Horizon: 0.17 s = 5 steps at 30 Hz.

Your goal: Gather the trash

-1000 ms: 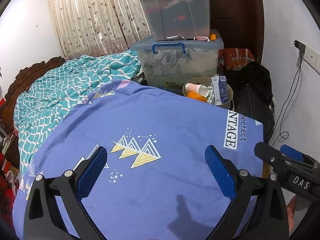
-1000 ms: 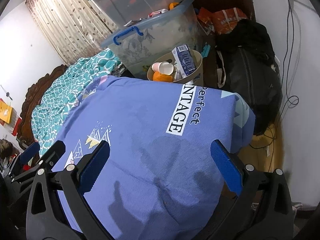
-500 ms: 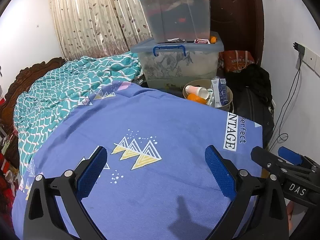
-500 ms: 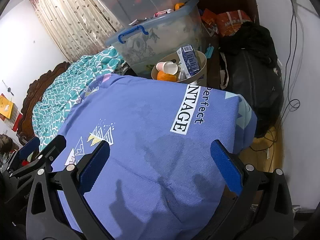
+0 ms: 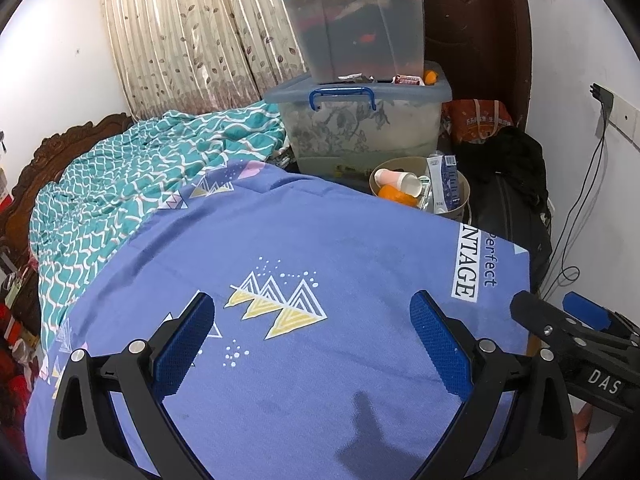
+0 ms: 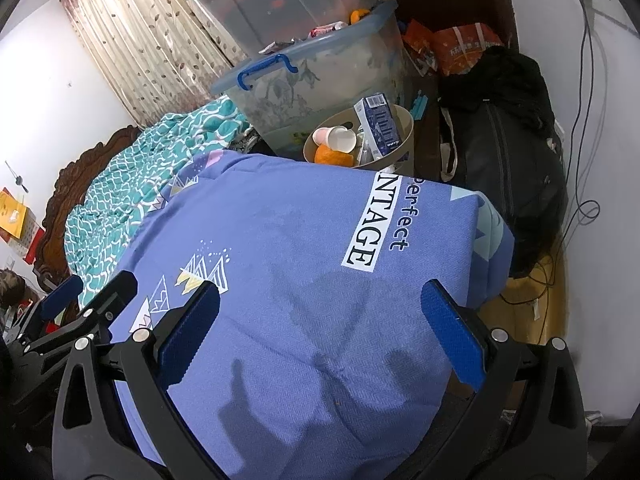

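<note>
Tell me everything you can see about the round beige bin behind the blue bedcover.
The beige bin is a round, open-topped container that looks like plastic, with a slot cut near its rim. It stands upright past the far edge of the blue bedcover, which hides its lower part, in front of the lower clear storage box. Inside lie a pink paper cup, an orange peel and a blue carton that leans above the rim. Neither gripper touches it.

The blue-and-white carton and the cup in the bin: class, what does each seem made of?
Carton: probably coated paperboard, given its crisp folded edges, printed barcode and slight sheen. Cup: likely thin paper or plastic, pink outside, white inside, lying on its side; the finish is unclear.
</note>
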Available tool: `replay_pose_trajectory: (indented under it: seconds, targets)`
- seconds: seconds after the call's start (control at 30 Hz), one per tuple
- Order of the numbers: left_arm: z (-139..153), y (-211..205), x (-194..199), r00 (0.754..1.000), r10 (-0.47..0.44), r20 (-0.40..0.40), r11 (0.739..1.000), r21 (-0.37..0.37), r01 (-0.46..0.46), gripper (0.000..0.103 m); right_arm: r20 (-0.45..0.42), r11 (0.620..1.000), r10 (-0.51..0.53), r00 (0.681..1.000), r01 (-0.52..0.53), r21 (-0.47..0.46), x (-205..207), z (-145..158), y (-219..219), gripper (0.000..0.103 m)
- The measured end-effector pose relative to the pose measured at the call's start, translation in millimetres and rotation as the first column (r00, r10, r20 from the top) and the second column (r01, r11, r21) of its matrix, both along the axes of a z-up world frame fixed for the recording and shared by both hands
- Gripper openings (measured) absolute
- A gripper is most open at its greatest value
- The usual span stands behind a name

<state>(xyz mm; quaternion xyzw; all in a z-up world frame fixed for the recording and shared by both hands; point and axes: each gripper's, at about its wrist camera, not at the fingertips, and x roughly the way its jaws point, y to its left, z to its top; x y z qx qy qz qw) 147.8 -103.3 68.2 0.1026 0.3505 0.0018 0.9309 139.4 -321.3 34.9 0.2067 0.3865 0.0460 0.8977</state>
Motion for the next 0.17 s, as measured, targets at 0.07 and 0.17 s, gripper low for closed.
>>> replay_pose_trajectory:
  seconds: [0.07,0.17]
  targets:
    - [-1.3,1.2,0.2,1.0,0.003,-0.002,1.0,-0.003,-0.003,0.094,0.007,1.0,-0.002,1.0,0.002,0.001,-0.6,1.0,-0.6,0.099]
    - [-1.7,2.2,0.3,1.0,0.007,-0.002,1.0,-0.008,-0.007,0.094,0.011,1.0,-0.002,1.0,0.002,0.0,-1.0,1.4,-0.2,0.099]
